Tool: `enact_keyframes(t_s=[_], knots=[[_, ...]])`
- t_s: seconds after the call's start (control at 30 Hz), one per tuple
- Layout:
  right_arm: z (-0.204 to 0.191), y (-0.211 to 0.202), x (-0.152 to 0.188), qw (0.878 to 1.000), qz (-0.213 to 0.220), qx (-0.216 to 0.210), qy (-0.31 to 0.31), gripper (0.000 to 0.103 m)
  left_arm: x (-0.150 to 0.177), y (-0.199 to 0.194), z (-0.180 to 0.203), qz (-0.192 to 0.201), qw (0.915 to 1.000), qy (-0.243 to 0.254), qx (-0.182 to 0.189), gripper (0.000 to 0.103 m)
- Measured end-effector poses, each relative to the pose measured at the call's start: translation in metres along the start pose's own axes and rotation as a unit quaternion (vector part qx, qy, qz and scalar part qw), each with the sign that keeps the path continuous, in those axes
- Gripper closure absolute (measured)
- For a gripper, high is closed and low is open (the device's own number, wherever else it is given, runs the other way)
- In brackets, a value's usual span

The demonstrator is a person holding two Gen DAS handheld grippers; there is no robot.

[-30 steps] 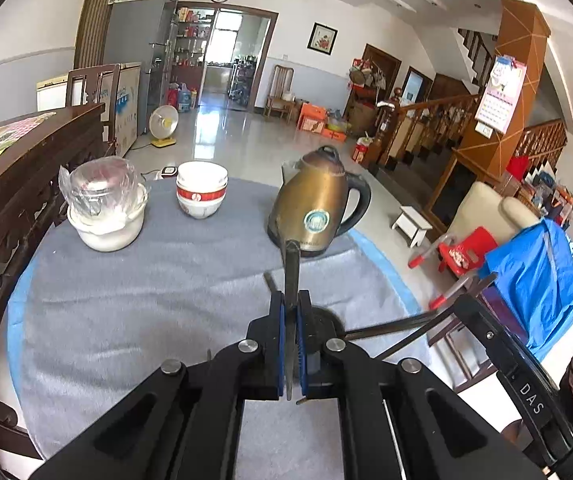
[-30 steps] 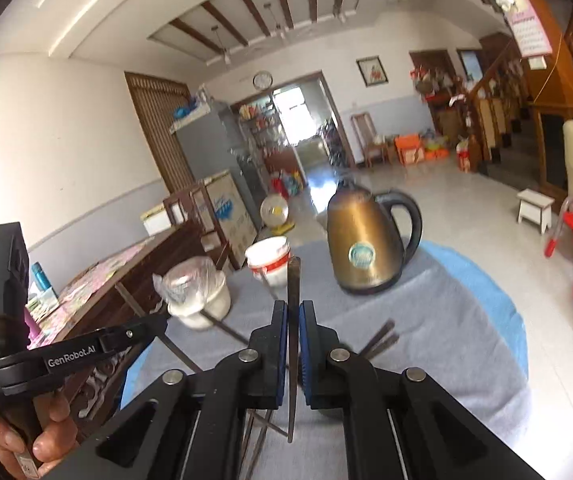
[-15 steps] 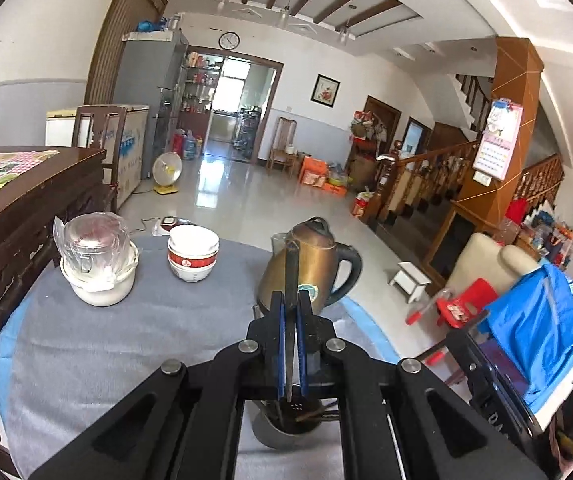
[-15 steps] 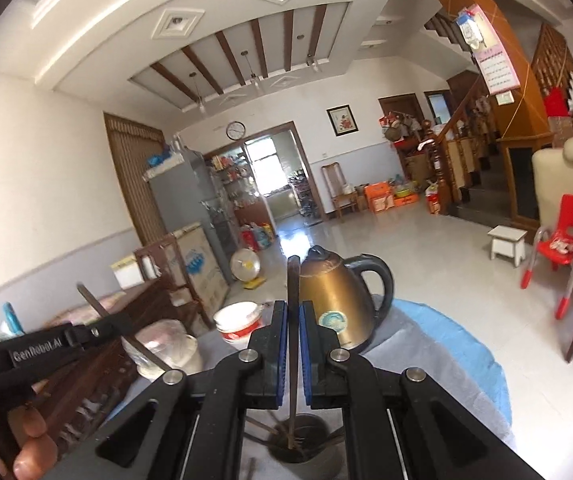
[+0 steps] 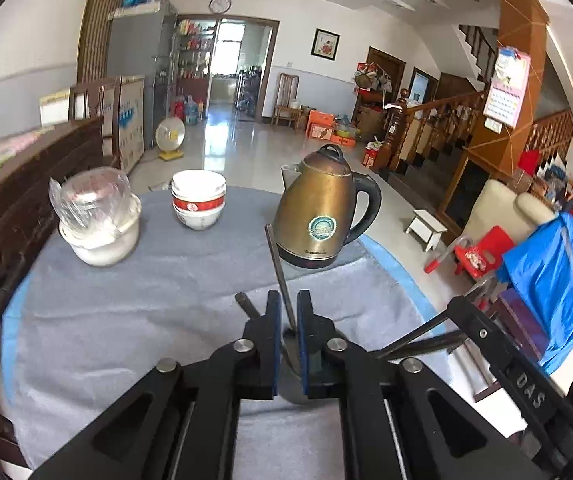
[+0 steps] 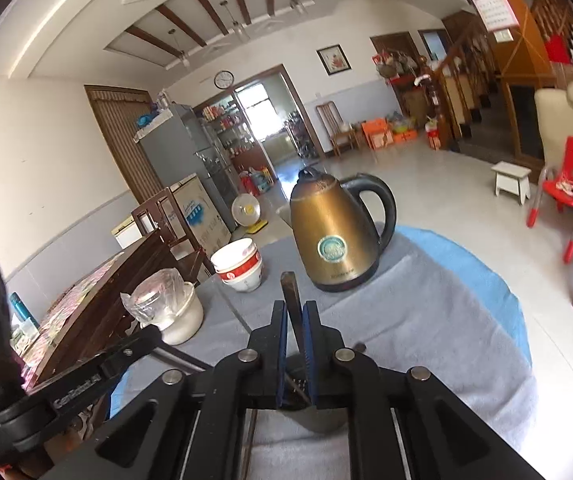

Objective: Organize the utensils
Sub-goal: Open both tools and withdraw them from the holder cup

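A dark metal utensil holder cup (image 5: 306,384) stands on the grey cloth right under both grippers; it also shows in the right wrist view (image 6: 318,416). My left gripper (image 5: 288,308) has its jaws slightly apart, and a dark chopstick (image 5: 280,268) leans loose between them with its lower end in the cup. My right gripper (image 6: 295,318) is also slightly open, with a dark chopstick (image 6: 291,296) leaning between its jaws into the cup. Other dark utensils (image 5: 418,340) stick out of the cup to the right.
A bronze electric kettle (image 5: 322,208) stands behind the cup. Stacked red-and-white bowls (image 5: 198,200) and a white pot with a plastic-wrapped glass lid (image 5: 98,220) stand at the back left. A dark wooden bench (image 5: 14,200) borders the table's left edge.
Both grippers dropped toward the cup and opened a little. The chopsticks, held upright before, now lean loose between the jaws.
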State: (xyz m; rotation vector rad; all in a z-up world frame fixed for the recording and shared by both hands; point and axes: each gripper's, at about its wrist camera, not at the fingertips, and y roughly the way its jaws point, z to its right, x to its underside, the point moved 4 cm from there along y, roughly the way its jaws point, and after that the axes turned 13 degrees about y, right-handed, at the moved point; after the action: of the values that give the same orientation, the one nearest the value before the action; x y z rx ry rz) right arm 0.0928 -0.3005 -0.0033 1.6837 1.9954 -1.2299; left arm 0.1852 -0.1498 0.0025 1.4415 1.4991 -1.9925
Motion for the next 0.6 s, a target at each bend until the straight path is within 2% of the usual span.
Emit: enact_keyframes(t_s=[0.03, 0.1, 0.2, 0.27, 0.3, 0.33, 0.37, 0.4, 0.6], knots=[[0.001, 0.001, 0.001, 1.0, -0.004, -0.001, 0.003, 0.092, 0.002, -0.004, 0.001, 0.0, 1.0, 0.005, -0.002, 0.078], [0.003, -0.004, 0.004, 1.0, -0.009, -0.002, 0.01, 0.092, 0.008, -0.017, 0.002, 0.01, 0.9997, 0.017, -0.015, 0.057], [0.006, -0.014, 0.008, 1.0, -0.007, -0.004, 0.016, 0.089, 0.017, -0.035, 0.001, 0.016, 0.9981, 0.037, -0.047, 0.044], [0.009, -0.021, 0.011, 1.0, -0.005, -0.007, 0.022, 0.082, 0.027, -0.044, -0.001, 0.008, 0.9965, 0.049, -0.068, 0.037], [0.011, -0.024, 0.012, 1.0, -0.005, -0.009, 0.024, 0.077, 0.031, -0.047, -0.002, 0.004, 0.9958, 0.053, -0.075, 0.036], [0.012, -0.028, 0.015, 1.0, -0.004, -0.011, 0.026, 0.067, 0.036, -0.051, -0.003, 0.0, 0.9947, 0.059, -0.084, 0.035], [0.013, -0.033, 0.018, 1.0, -0.001, -0.012, 0.028, 0.05, 0.04, -0.054, -0.003, -0.003, 0.9938, 0.064, -0.092, 0.034], [0.013, -0.038, 0.021, 0.999, 0.005, -0.015, 0.028, 0.042, 0.045, -0.058, -0.003, -0.007, 0.9925, 0.068, -0.101, 0.031], [0.005, -0.064, 0.039, 0.999, 0.033, -0.01, -0.004, 0.041, 0.07, -0.077, -0.004, -0.02, 0.9839, 0.096, -0.15, 0.03]])
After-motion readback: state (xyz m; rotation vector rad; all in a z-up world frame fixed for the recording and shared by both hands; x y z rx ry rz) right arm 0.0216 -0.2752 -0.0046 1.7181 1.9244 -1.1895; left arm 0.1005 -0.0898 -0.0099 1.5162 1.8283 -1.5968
